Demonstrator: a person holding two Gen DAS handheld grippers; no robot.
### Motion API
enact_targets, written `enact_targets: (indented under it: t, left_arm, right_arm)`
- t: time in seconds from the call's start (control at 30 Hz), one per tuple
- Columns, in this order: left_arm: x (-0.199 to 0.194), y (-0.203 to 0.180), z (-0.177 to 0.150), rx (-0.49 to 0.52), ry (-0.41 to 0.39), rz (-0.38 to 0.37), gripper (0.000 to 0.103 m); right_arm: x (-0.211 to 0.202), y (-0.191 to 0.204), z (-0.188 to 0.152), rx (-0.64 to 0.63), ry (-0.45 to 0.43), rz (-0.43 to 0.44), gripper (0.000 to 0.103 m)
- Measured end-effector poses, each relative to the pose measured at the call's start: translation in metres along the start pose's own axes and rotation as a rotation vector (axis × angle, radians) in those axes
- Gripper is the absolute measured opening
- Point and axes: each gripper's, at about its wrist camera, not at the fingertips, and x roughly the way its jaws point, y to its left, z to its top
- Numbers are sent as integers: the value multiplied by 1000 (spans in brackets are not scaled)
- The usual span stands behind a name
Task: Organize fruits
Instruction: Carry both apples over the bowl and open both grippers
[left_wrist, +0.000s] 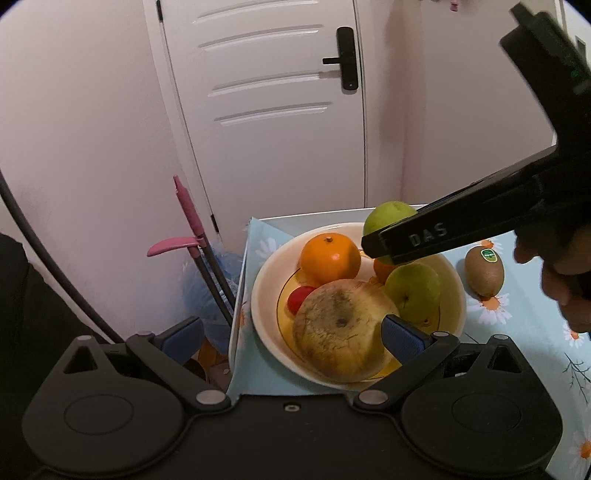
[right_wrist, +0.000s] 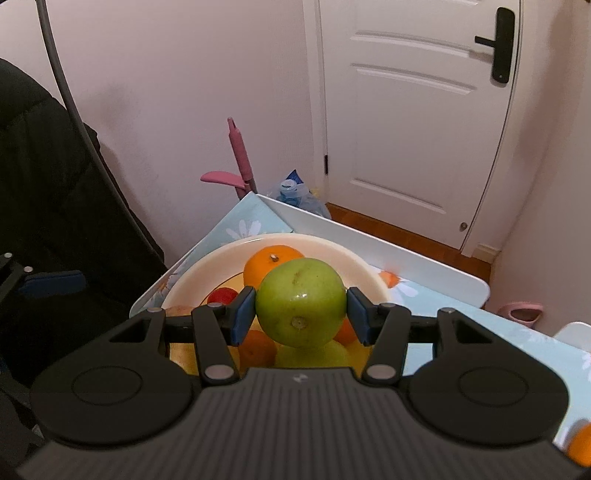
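A cream bowl (left_wrist: 266, 295) (right_wrist: 207, 266) on the flowered table holds an orange (left_wrist: 330, 258) (right_wrist: 266, 262), a large brownish apple (left_wrist: 340, 332), a small red fruit (left_wrist: 298, 298) (right_wrist: 221, 296) and a green apple (left_wrist: 415, 290). My right gripper (right_wrist: 301, 312) is shut on another green apple (right_wrist: 301, 302) (left_wrist: 388, 216) and holds it over the bowl. My left gripper (left_wrist: 291, 336) stands wide open at the bowl's near side, nothing between its pads; its right fingertip (left_wrist: 400, 338) is by the brownish apple. A kiwi (left_wrist: 484, 271) lies on the table right of the bowl.
The table's left edge (left_wrist: 238, 295) drops to the floor, where a pink-handled broom (left_wrist: 188, 210) and a blue plastic bag (left_wrist: 207, 295) stand. A white door (left_wrist: 266, 110) is behind. Another orange (right_wrist: 580, 443) lies at the table's near right. A dark jacket (right_wrist: 44, 177) is at the left.
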Motion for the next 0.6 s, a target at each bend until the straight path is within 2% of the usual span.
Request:
enact_targets:
  t: [0.23,0.27,0.33,0.6]
  left_arm:
    - [0,4,-2,-1,6,-7,103]
    - [1,4,-2,1,6,-8,103]
    - [1,3,-2,6,6,-11,103]
    - [-3,4,0,6,-1,-16,103]
  right_arm:
    - [9,3,-2,3,4,18,71]
    - [7,3,-2,2,-8,23,74]
    - [2,5,-1,-5,-25,10,92]
    - [-17,2,-3,15,-43,-17,93]
